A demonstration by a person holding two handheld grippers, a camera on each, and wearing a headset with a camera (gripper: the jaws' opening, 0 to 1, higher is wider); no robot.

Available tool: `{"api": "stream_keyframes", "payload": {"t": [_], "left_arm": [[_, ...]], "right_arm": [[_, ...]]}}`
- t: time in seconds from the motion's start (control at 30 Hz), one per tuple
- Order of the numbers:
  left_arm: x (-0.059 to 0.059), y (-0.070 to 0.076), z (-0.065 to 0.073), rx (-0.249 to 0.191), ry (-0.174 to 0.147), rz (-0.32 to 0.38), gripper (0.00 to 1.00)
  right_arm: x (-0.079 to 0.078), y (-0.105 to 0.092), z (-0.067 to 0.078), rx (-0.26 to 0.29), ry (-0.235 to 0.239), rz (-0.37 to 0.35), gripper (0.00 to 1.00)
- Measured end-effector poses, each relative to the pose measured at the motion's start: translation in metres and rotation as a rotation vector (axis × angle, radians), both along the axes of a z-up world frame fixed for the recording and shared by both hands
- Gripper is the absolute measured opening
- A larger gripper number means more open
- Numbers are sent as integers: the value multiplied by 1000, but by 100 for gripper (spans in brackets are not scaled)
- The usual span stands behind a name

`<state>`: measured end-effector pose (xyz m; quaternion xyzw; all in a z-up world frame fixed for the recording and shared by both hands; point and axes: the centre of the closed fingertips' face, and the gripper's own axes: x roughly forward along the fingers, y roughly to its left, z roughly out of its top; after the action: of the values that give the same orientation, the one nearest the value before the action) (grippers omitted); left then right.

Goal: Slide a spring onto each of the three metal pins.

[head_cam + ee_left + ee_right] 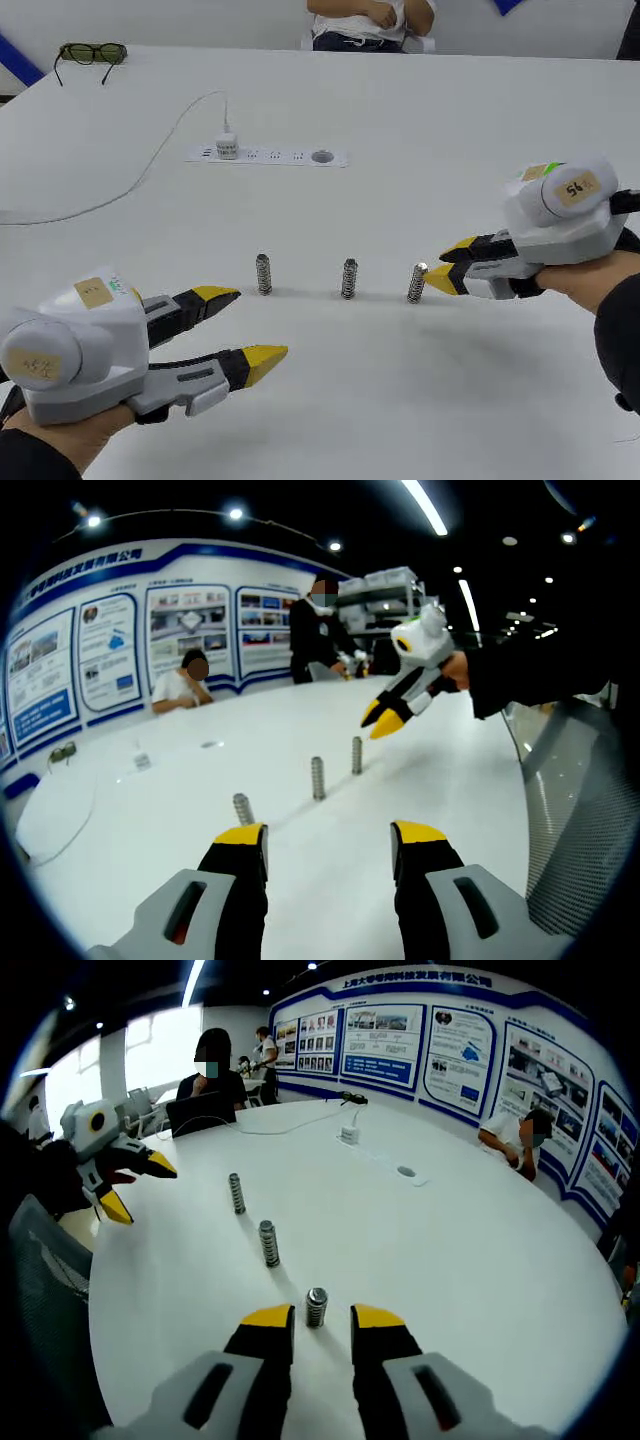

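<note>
Parted narrowly and gripping nothing, the right claw [322, 1320] sits with its yellow tips just short of the end pin [316, 1307], the one right of the middle pin [349, 278] in the head view's row; whether the tips touch it cannot be told. That end pin already wears a spring, as do the middle pin and the left pin [264, 274], so the task looks to be at its last step or finished. The next move likely calls for drawing the right claw straight back without nudging the end pin, which seems to lean slightly. The left claw [255, 322], released wide and empty, waits to the near left of the middle pin, apart from the row. Beyond the middle pin a power strip [268, 155] lies on the desk [400, 400]. The right claw's tag [577, 187] seems to read "56"; the wall panels [400, 1055] carry Chinese headings too small to read.
</note>
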<state>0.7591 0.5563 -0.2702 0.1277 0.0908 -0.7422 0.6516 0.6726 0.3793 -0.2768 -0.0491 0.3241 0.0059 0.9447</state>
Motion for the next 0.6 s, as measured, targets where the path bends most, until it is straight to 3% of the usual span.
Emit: {"api": "stream_keyframes", "payload": {"t": [0.3,0.6], "left_arm": [[4,2,1,2,-15,6,54],[8,6,1,7,-16,15,57]], "right_arm": [[-13,17,23,-17,-69,42,33],[-23,32,29,-37,-112,88,46]]}}
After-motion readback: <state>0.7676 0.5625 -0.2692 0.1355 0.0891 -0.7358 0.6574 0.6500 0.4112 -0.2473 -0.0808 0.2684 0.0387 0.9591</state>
